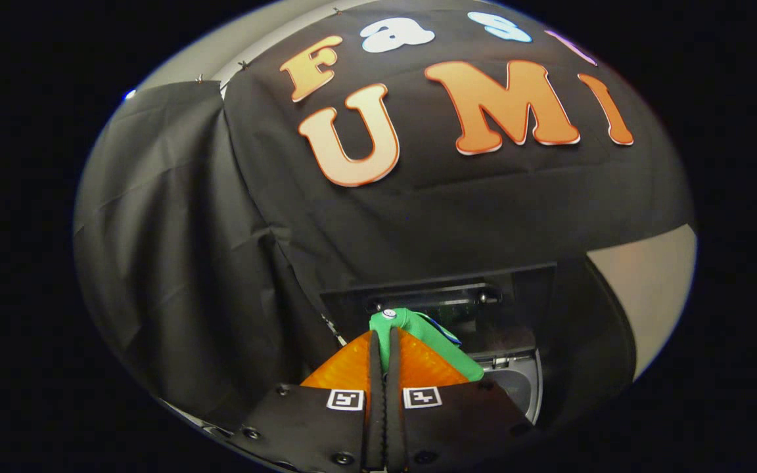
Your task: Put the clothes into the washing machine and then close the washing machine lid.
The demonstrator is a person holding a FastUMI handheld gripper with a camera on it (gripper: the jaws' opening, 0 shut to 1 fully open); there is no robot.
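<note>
Two fingers of the gripper (384, 341) press together on a green garment (411, 332), clenched around its cloth. It drapes over the fingertips, its long axis slanting from a white button at the top down toward the washing machine (516, 387), whose raised lid (444, 302) stands just beyond. No legible brand shows; square black-and-white markers (345, 399) sit on the gripper body.

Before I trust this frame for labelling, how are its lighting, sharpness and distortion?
Gripper view: strong fisheye bending, with the booth wall bulging; dim, even light with no harsh glare; the tongs, shut on the green garment, look sharp; the washing machine beyond them sits dark, its detail hard to read.
</note>
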